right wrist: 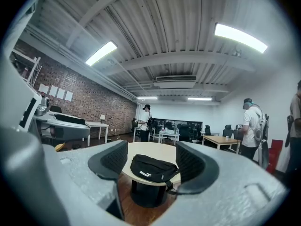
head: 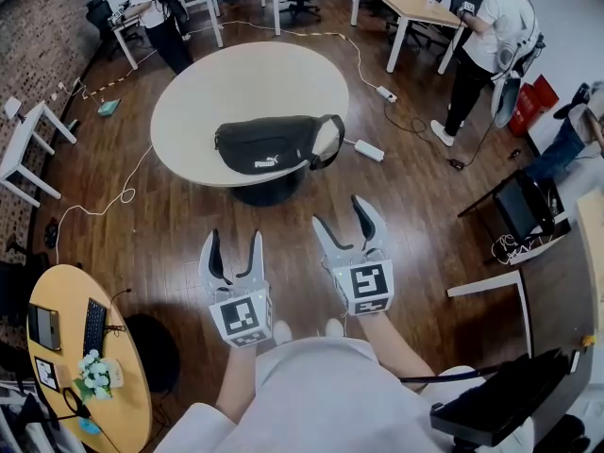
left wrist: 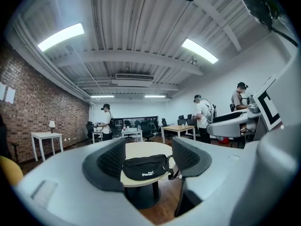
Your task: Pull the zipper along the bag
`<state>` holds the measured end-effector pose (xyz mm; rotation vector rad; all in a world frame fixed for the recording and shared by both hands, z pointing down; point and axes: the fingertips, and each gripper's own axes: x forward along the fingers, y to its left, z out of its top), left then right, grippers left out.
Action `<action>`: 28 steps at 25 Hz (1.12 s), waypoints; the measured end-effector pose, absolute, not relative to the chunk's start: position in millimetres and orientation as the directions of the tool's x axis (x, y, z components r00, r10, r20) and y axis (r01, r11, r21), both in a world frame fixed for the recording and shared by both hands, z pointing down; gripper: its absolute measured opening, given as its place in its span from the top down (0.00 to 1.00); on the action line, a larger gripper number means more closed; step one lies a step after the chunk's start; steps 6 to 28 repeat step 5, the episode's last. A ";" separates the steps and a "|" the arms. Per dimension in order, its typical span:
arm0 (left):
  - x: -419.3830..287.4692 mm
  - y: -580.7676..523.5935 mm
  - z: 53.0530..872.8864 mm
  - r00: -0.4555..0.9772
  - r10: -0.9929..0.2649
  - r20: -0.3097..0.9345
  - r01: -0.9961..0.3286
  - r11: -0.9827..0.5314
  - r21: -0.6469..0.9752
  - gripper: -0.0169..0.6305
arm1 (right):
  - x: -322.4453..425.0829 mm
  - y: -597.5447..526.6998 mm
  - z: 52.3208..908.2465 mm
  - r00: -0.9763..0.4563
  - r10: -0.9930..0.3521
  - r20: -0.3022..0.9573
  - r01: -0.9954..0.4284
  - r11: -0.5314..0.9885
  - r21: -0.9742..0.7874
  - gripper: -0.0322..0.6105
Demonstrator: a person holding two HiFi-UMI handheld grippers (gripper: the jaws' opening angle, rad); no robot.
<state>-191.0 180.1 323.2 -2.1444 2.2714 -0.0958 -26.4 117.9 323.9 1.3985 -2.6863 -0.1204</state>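
A black waist bag with a white logo lies near the front edge of a round cream table; its strap hangs off the right side. The bag shows between the jaws in the left gripper view, and the bag likewise in the right gripper view. My left gripper and right gripper are held over the wooden floor, well short of the table, both open and empty. The zipper pull is too small to make out.
A white power strip and cables lie on the floor right of the table. A small round yellow table with a keyboard stands at the lower left. Desks, chairs and two standing people are farther back.
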 end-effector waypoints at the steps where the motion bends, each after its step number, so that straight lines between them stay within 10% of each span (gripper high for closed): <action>1: -193.5 182.8 323.6 -0.057 -0.998 0.031 -0.997 0.055 -0.054 0.48 | -27.6 120.1 324.3 -0.565 -0.823 0.063 -0.813 0.568 0.124 0.48; 28: -202.7 195.5 323.8 -0.047 -0.998 0.031 -0.998 0.046 -0.051 0.48 | -35.0 133.7 324.2 -0.557 -0.828 0.066 -0.818 0.560 0.130 0.48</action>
